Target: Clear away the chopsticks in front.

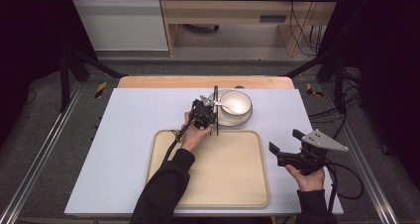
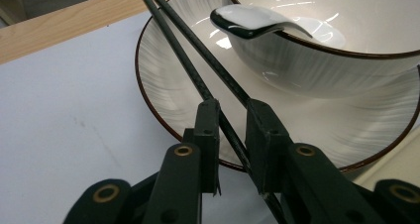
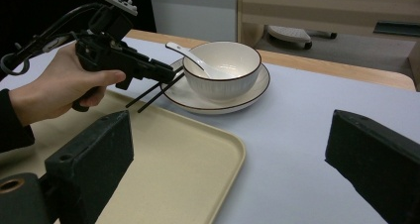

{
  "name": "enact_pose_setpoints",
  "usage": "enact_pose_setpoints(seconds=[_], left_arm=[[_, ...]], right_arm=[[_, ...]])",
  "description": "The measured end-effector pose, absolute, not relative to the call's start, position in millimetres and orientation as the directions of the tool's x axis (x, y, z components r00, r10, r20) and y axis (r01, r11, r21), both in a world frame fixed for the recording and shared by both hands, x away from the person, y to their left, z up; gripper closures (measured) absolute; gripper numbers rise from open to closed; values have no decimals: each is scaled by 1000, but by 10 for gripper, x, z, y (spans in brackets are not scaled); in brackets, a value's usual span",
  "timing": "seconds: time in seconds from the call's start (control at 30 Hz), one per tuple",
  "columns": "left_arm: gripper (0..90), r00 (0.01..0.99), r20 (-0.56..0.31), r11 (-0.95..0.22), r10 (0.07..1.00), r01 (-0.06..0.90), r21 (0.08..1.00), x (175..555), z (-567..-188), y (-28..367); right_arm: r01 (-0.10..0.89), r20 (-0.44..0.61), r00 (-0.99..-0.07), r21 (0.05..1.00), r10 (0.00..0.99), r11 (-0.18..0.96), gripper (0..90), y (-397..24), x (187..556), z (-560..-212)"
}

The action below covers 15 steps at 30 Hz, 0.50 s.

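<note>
Jaws of the left gripper [image 2: 233, 135] pinch 2 black chopsticks [image 2: 198, 50], whose long axis runs from the tray edge away across the plate [image 2: 163, 90] toward the table's far side. From the right gripper view, their near ends [image 3: 148, 97] slope down over the beige tray [image 3: 198, 154]. Up close, a white spoon [image 2: 247, 21] leans on the bowl [image 2: 317, 60] rim. Right gripper [image 1: 287, 147] jaws are spread wide, holding nothing, beside the tray.

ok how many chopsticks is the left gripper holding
2. Both chopsticks lie side by side between the jaws of the left gripper. They cross the left rim of the plate, with their far ends running out of the top of the left gripper view.
</note>
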<state>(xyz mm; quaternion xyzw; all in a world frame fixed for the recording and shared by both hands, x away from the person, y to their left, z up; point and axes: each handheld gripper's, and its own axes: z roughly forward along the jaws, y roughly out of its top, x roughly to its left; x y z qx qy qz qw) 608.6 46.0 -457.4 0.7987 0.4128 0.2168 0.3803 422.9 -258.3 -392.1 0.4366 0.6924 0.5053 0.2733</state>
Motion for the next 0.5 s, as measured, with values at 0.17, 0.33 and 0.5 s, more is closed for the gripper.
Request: enact_pose_setpoints(seconds=[0.17,0.33,0.5], left_arm=[[761,561,21,-357,828,498,790,6103,-4580,460],[735,551,11,-350,834,515,783,6151,-4573,450],[775,538,8,-339,843,520,784,6180,-4566,431]], right_arm=[[329,64,-470,938,880,107,47,-2580,4229,-3921],[332,66,-470,937,880,107,48,-2579,4230,-3921],[333,69,-471,937,879,105,49,-2582,4229,-3920]])
